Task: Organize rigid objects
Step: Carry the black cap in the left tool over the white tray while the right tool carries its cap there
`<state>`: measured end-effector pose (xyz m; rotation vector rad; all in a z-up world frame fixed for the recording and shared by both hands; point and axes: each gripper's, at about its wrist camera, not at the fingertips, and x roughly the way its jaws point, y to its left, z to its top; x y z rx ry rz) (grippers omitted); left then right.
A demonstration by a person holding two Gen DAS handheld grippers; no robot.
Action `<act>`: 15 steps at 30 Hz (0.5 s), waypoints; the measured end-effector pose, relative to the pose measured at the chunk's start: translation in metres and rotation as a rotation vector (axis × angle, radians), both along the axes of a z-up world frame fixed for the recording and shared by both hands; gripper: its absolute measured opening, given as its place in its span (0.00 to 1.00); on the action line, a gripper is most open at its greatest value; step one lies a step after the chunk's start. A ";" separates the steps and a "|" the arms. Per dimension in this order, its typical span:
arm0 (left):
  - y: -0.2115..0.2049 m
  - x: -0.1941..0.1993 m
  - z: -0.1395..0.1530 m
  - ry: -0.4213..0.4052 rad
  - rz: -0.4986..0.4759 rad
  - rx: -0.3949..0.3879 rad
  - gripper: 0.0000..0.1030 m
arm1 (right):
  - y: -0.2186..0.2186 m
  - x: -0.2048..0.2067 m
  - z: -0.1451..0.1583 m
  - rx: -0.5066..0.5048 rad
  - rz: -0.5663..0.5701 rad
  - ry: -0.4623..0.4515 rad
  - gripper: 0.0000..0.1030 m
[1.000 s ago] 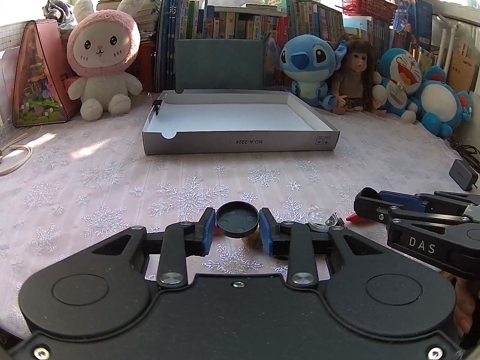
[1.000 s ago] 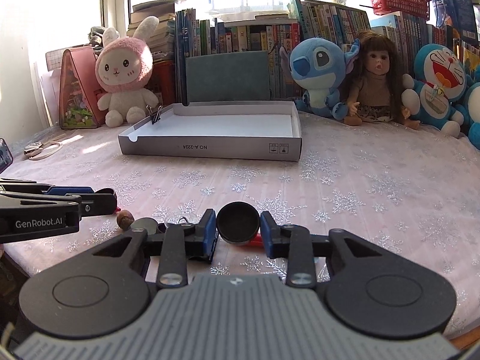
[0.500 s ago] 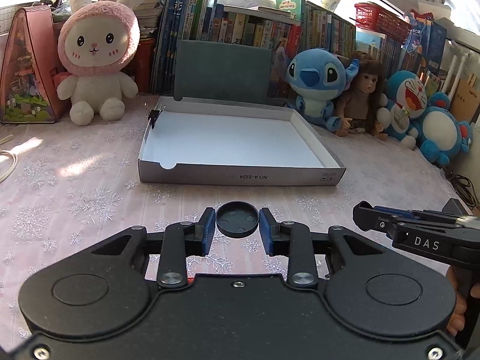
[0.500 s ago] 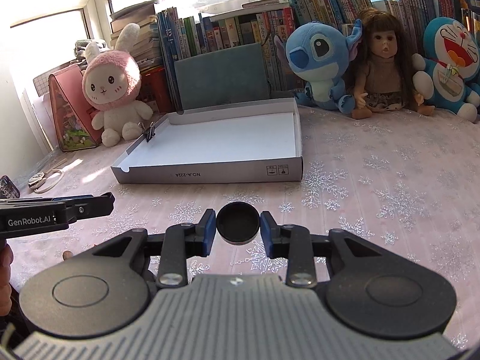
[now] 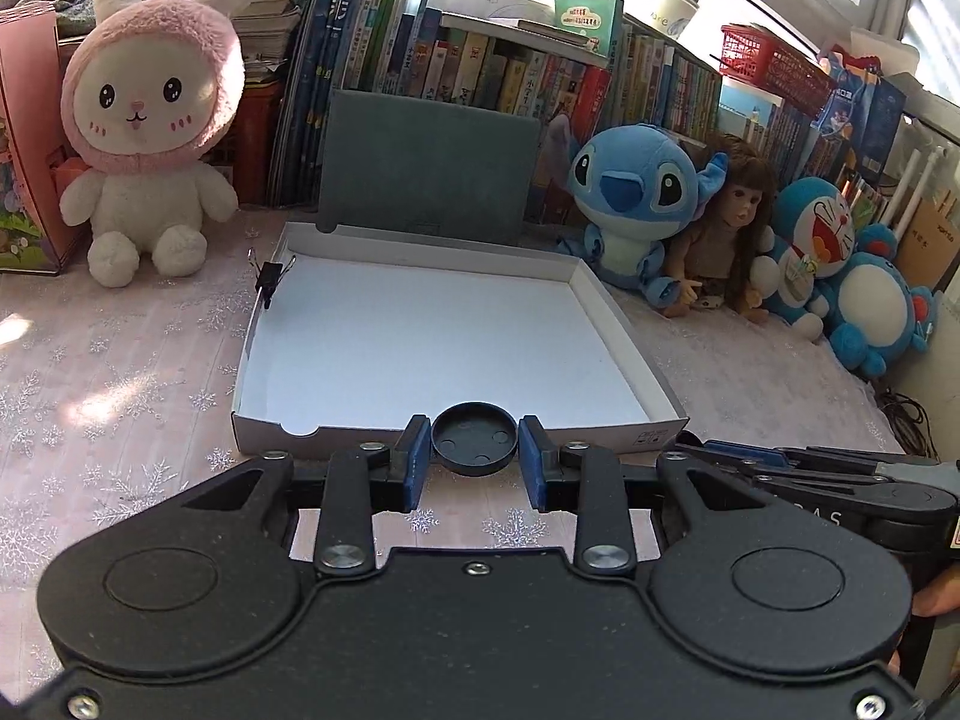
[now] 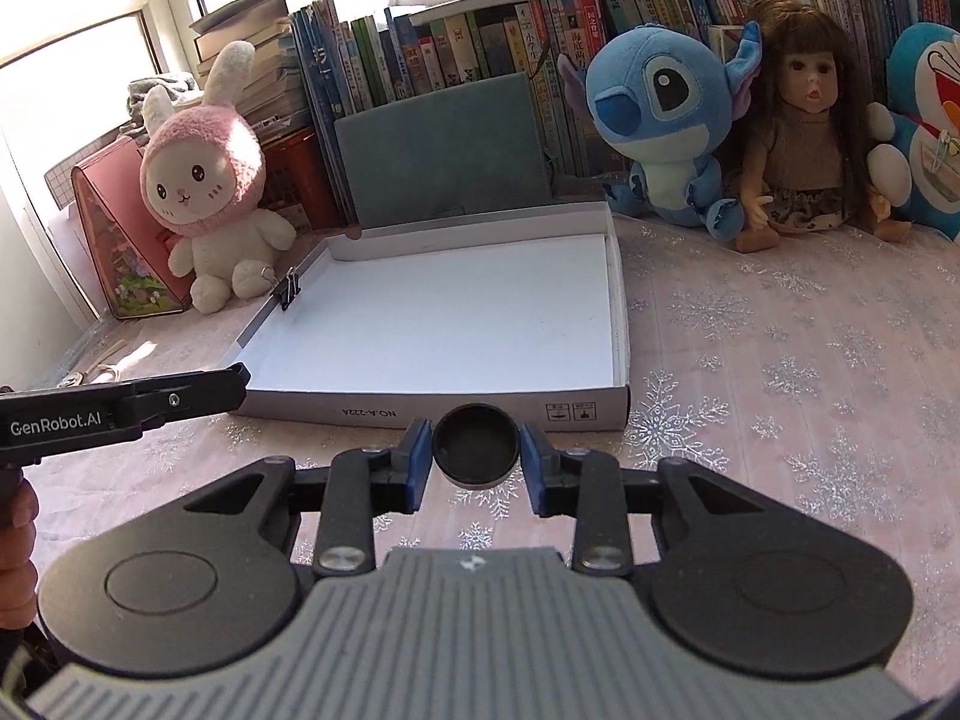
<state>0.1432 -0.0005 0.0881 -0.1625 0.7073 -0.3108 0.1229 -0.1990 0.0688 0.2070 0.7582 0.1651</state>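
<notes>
My left gripper (image 5: 474,447) is shut on a round black cap (image 5: 475,437) whose hollow underside faces me. It hangs just before the near wall of the shallow white cardboard box (image 5: 456,429). My right gripper (image 6: 476,450) is shut on a second round black cap (image 6: 476,444), held a little short of the same box's near wall (image 6: 432,414). The box floor is bare and white. A black binder clip (image 5: 268,279) sits clipped on the box's left wall. In the right wrist view the left gripper (image 6: 237,381) pokes in from the left; in the left wrist view the right gripper's fingers (image 5: 708,450) lie at the right.
Behind the box stand a grey-green board (image 5: 426,171), a row of books and soft toys: a pink rabbit (image 5: 147,120), a blue alien plush (image 5: 630,204), a doll (image 6: 804,138) and blue cat plushes (image 5: 840,264). A snowflake-patterned cloth (image 6: 780,372) covers the table. A hand (image 6: 15,534) shows at the left edge.
Both grippers have risen and moved forward toward the box, each keeping its black cap. The box now fills much more of both views, and the small items on the cloth have dropped out of sight.
</notes>
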 end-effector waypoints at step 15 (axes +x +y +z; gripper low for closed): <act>-0.013 0.080 -0.030 0.132 0.041 0.003 0.29 | 0.010 0.072 -0.007 -0.086 -0.002 0.109 0.36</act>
